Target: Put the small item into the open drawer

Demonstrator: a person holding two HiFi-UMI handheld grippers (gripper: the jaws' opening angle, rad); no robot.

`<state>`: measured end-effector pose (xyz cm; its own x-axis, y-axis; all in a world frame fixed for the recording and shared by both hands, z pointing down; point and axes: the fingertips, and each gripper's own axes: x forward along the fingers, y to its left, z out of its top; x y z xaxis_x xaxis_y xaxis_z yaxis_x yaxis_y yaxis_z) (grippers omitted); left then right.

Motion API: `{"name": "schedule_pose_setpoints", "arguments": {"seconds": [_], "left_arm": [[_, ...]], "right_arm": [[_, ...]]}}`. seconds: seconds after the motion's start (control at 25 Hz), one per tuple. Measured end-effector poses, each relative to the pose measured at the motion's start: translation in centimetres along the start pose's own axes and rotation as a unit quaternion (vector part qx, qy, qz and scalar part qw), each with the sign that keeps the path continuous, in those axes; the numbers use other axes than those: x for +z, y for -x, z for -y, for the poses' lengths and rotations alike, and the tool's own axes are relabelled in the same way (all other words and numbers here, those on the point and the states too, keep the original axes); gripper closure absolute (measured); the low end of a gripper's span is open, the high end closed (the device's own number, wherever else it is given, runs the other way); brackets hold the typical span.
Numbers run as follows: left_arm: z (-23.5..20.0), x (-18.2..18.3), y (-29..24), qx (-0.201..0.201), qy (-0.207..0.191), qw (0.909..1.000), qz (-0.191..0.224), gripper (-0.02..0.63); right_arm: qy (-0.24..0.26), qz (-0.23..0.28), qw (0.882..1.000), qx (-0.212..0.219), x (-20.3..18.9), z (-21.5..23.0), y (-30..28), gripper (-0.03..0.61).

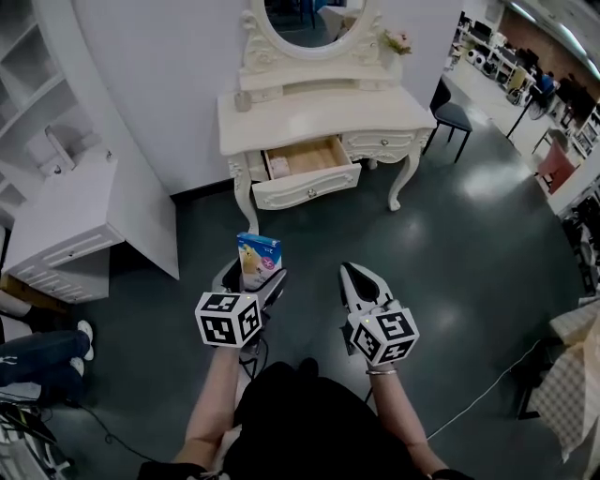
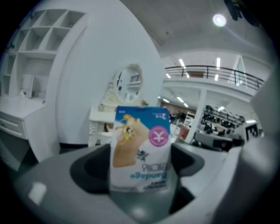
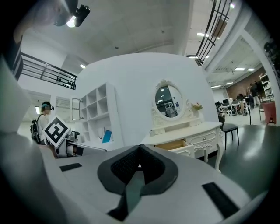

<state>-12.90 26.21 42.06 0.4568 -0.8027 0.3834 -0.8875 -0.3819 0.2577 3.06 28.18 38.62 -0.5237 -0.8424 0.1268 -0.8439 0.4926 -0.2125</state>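
**Cream dressing table ahead, small box held in the left jaws**

Dark grey-green floor (image 1: 487,244) fills most of the head view and lies between the person and the furniture. A white curved wall (image 1: 159,84) rises behind it. At the left a white cabinet (image 1: 66,225) juts out from the wall, its corner reaching toward the middle. The dressing table (image 1: 319,112) stands against the wall under an oval mirror (image 1: 314,19), with a dark chair (image 1: 453,117) just beside its right end. On the table's surface sits a small cup (image 1: 243,100). The open drawer (image 1: 305,173) is pulled out at the table's left side; something pinkish lies in its left end, too blurred to name.

The left gripper (image 1: 253,275) has its jaws spread wide and clamped on the small box (image 1: 258,255), which stands upright between them, well apart from the drawer. The right gripper (image 1: 356,277) is beside it with jaws together and nothing between them.
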Motion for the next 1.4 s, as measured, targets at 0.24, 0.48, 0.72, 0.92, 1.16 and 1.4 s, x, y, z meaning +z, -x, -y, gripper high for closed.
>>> {"name": "schedule_pose_setpoints", "arguments": {"seconds": [0.24, 0.48, 0.72, 0.92, 1.16, 1.4], "left_arm": [[0.4, 0.5, -1.0, 0.007, -0.007, 0.9999, -0.003, 0.186], [0.1, 1.6, -3.5, 0.008, -0.018, 0.9998, -0.008, 0.186], [-1.8, 3.2, -7.8, 0.004, -0.019, 0.9997, -0.014, 0.186], [-4.3, 5.2, -12.5, -0.004, -0.018, 0.9997, -0.019, 0.186], [-7.5, 8.1, -17.9, -0.006, -0.037, 0.9988, -0.031, 0.186], [-10.8, 11.1, -22.8, -0.016, -0.041, 0.9983, -0.037, 0.186]], "right_arm": [[-0.011, 0.0, 1.0, -0.007, 0.3, 1.9, 0.2, 0.574], [-0.017, 0.002, 1.0, -0.008, 0.7, 3.7, -1.5, 0.574], [-0.02, 0.0, 1.0, -0.013, 1.3, 6.1, -5.4, 0.574], [-0.015, -0.013, 1.0, -0.018, 1.9, 8.5, -9.9, 0.574], [-0.017, -0.02, 0.999, -0.026, 3.0, 11.2, -16.1, 0.574], [-0.016, -0.025, 0.999, -0.042, 4.4, 13.4, -21.7, 0.574]]}}
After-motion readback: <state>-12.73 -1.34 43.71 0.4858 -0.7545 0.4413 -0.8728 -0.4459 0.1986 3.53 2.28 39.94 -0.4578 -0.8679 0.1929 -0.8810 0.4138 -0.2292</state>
